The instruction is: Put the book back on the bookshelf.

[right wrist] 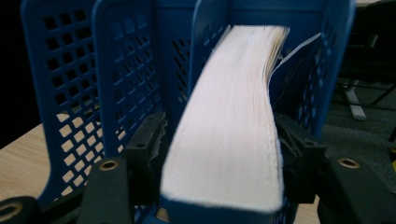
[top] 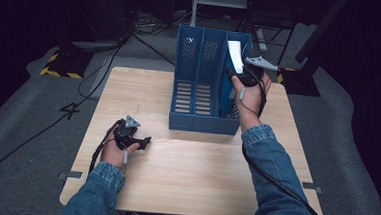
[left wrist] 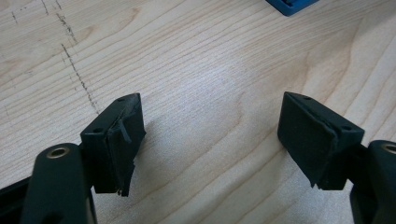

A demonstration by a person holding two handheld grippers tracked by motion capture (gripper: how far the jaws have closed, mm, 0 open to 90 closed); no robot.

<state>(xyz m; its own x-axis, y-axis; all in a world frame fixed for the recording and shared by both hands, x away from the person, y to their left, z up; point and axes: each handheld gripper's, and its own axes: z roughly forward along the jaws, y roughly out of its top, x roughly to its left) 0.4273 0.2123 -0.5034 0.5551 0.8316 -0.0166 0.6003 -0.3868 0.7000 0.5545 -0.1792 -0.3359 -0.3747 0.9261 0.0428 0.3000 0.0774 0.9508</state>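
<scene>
A blue three-slot file organizer [top: 197,123] stands at the back middle of the wooden table [top: 194,173]. A thick book [top: 235,52] with white page edges and a blue cover stands upright in its right slot, poking above the rim. My right gripper [top: 237,70] reaches it from the right. In the right gripper view its jaws straddle the book [right wrist: 229,116] and the gripper [right wrist: 219,154] is open, with a thin gap at the left pad. My left gripper [top: 141,143] rests low over the table's left front, open and with nothing between its pads [left wrist: 210,140].
The organizer's other two slots [right wrist: 126,70] have perforated walls. A pencil-like scratch line [left wrist: 77,74] marks the wood near the left gripper. Cables [top: 95,81] run over the grey floor behind the table, beside a stand base with yellow-black tape [top: 60,67].
</scene>
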